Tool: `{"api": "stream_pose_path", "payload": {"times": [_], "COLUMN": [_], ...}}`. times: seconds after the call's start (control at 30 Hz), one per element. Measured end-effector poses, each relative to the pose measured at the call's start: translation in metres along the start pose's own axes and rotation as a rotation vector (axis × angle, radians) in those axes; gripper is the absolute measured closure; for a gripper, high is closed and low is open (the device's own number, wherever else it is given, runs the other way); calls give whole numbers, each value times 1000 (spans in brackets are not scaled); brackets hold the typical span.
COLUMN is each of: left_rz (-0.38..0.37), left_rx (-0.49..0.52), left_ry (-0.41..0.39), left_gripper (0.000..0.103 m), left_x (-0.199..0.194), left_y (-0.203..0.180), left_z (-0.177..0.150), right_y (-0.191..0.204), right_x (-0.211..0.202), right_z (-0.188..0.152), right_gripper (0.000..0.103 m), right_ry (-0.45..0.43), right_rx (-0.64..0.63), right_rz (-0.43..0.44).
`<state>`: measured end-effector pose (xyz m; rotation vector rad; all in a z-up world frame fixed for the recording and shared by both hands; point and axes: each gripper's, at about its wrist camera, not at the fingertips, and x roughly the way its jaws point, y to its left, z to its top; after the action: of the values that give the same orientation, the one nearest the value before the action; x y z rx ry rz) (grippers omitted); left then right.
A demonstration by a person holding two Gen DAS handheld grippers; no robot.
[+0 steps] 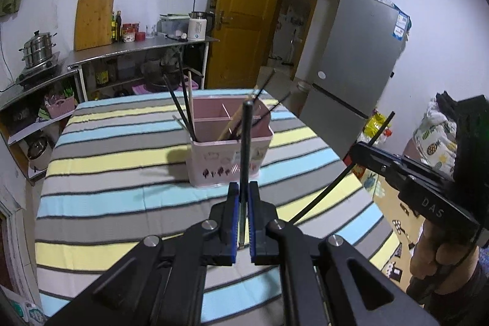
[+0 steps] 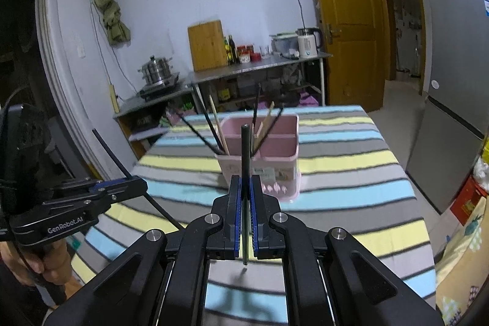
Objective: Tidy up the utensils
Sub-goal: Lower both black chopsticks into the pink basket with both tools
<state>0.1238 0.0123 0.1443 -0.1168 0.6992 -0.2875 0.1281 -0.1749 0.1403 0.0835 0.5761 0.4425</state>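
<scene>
Each gripper [image 1: 243,194] [image 2: 246,188] pinches 1 upright chopstick [image 1: 245,142] [image 2: 245,148] before the holder [image 1: 232,155].

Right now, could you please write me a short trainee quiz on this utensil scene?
1. True or false: the left claw is shut on a dark chopstick.
2. What does the right claw hold? A) a spoon B) a dark chopstick C) nothing
3. Fill in: the pink holder stands on a ______ tablecloth.

Key: 1 true; 2 B; 3 striped.
</scene>
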Motion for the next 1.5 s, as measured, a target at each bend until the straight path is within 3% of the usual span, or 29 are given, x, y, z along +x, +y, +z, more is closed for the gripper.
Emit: {"api": "stream_pose_path", "payload": {"times": [0.63, 1.0, 1.5], "left_rz": [40, 38, 29], "left_rx": [-6, -13, -45], "left_ry": [-165, -155, -48], "left_gripper": [97, 97, 97], "left_x": [6, 48, 99], "left_y": [20, 33, 44], "left_z": [96, 104, 80], "right_y": [20, 11, 10], "right_x": [27, 76, 122], "right_z": [81, 82, 49], "right_gripper": [98, 98, 98], "right_ry": [-212, -185, -71], "right_rx": [-10, -6, -36], "right_rz": [11, -10, -26]}}
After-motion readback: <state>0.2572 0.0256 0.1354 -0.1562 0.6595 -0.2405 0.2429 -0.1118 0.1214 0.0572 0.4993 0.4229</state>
